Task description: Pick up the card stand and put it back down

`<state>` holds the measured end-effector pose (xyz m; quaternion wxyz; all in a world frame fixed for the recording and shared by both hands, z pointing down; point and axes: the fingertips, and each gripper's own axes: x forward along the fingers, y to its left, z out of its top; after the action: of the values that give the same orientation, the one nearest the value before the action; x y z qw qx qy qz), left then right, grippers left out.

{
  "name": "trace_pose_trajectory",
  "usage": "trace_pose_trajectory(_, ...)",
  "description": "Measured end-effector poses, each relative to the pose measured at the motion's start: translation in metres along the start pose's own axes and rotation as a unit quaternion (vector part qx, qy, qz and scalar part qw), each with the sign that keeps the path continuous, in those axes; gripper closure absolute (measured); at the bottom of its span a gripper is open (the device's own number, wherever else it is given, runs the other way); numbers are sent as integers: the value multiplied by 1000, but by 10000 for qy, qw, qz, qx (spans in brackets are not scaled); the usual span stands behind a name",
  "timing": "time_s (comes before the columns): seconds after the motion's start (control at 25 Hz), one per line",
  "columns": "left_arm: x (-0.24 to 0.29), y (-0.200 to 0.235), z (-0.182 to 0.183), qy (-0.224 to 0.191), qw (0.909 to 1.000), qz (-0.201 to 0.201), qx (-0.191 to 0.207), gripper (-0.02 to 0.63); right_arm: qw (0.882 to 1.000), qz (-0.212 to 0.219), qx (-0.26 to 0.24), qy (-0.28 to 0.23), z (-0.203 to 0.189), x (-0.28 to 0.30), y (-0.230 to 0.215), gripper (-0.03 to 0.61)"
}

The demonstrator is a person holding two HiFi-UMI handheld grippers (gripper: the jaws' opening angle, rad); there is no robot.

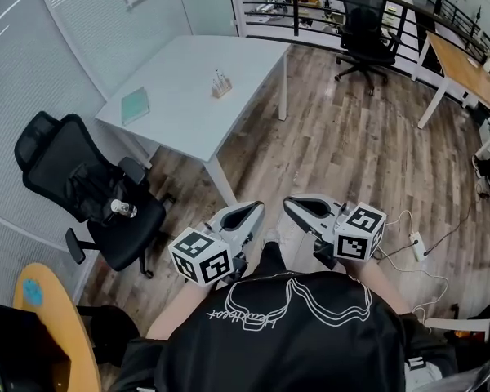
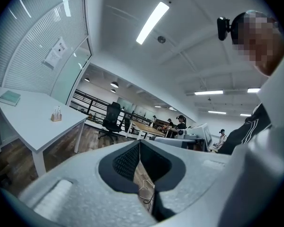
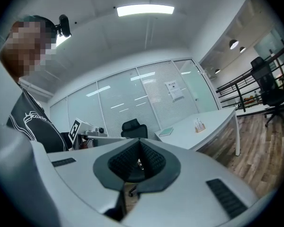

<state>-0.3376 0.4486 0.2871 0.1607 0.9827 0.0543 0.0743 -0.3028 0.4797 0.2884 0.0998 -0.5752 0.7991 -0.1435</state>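
The card stand [image 1: 220,84] is a small wooden block with white cards upright in it, on the white table [image 1: 188,104] across the room. It also shows as a small card stand [image 2: 56,115] at the left of the left gripper view and as a card stand [image 3: 199,125] at the right of the right gripper view. My left gripper [image 1: 249,211] and right gripper [image 1: 296,206] are held close to my body, far from the table. Both are shut with nothing between their jaws.
A teal notebook [image 1: 135,104] lies on the table's left part. A black office chair [image 1: 90,190] with a bottle on its seat stands left of me. Another black chair [image 1: 366,27] stands by the railing. A wooden desk [image 1: 465,72] is at the right; cables [image 1: 416,247] lie on the floor.
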Motion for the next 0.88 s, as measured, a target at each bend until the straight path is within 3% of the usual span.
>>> trace_pose_trajectory(0.4,47,83,18,-28,9997,-22,-226,598,9998,-112,89,154,11,52,-79,569)
trace_pose_trajectory(0.88,131,253,74,24,9984,149,-545,597,9985,-190,376,359,55,167,-231,569)
